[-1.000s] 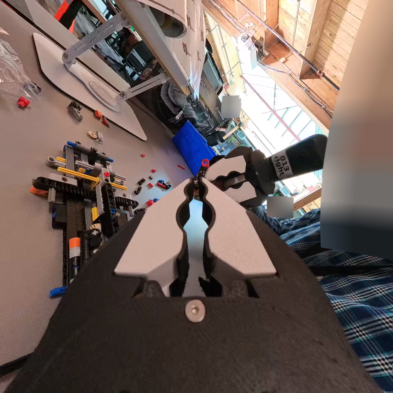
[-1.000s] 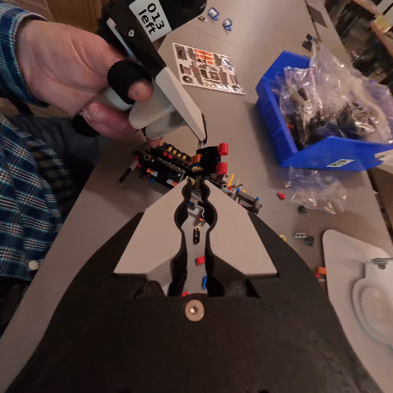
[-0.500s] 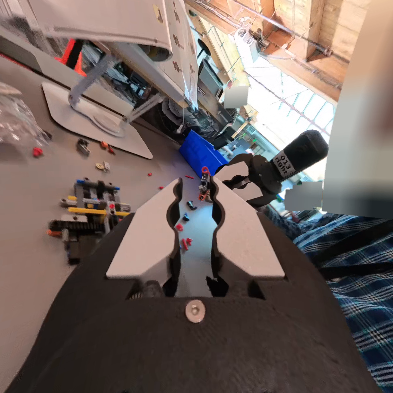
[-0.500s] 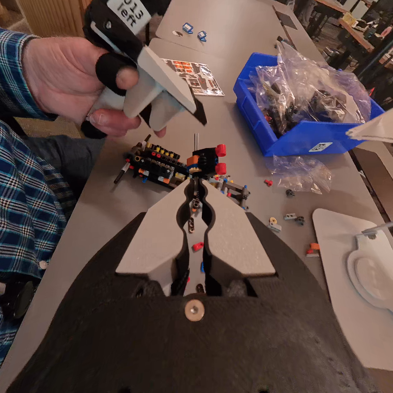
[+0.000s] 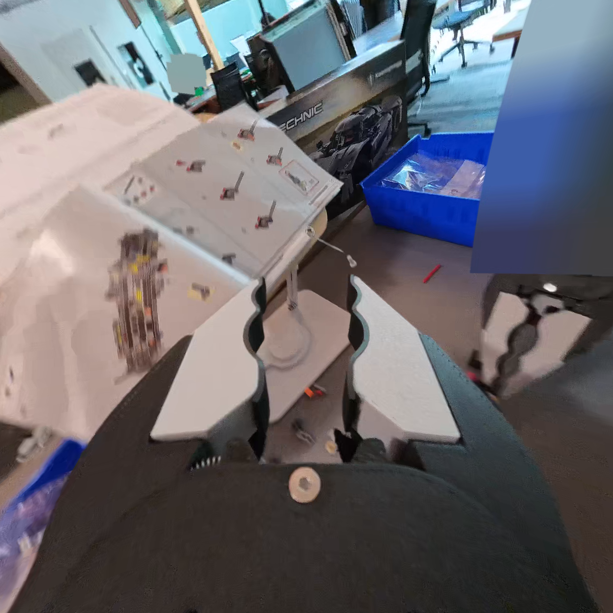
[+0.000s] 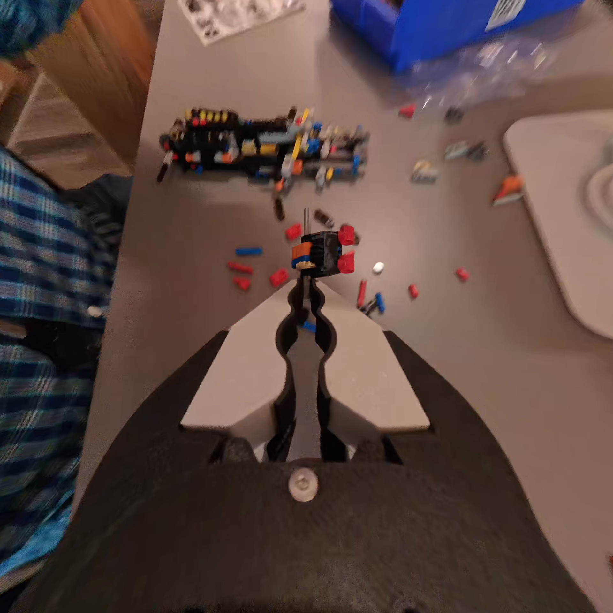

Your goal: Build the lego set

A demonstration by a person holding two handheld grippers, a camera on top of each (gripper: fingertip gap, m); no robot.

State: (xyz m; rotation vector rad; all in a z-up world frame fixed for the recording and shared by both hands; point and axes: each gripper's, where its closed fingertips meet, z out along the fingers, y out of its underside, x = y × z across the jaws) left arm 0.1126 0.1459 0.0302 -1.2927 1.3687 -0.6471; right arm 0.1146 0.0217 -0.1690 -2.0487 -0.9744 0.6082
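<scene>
My right gripper [image 6: 305, 287] is shut on the lower stem of a small black sub-assembly [image 6: 323, 252], which has two red pins, an orange and blue side and a grey axle on top. It holds the piece above loose pieces on the grey table [image 6: 199, 265]. The long black chassis build [image 6: 265, 146] lies beyond it on the table. My left gripper [image 5: 306, 283] is open and empty, and faces the open instruction booklet [image 5: 132, 232] on its stand. The right gripper also shows at the right edge of the left wrist view [image 5: 497, 381].
A blue bin [image 6: 447, 26] with plastic bags sits at the far right; it also shows in the left wrist view [image 5: 424, 202]. The set's box [image 5: 348, 109] stands behind. The white stand base [image 6: 564, 215] is on the right. Small red and blue pieces [image 6: 278, 277] are scattered. A plaid sleeve [image 6: 39, 265] is on the left.
My left gripper opened wider, left the sub-assembly and swung round towards the booklet. My right gripper kept its hold and tipped down over the loose pieces.
</scene>
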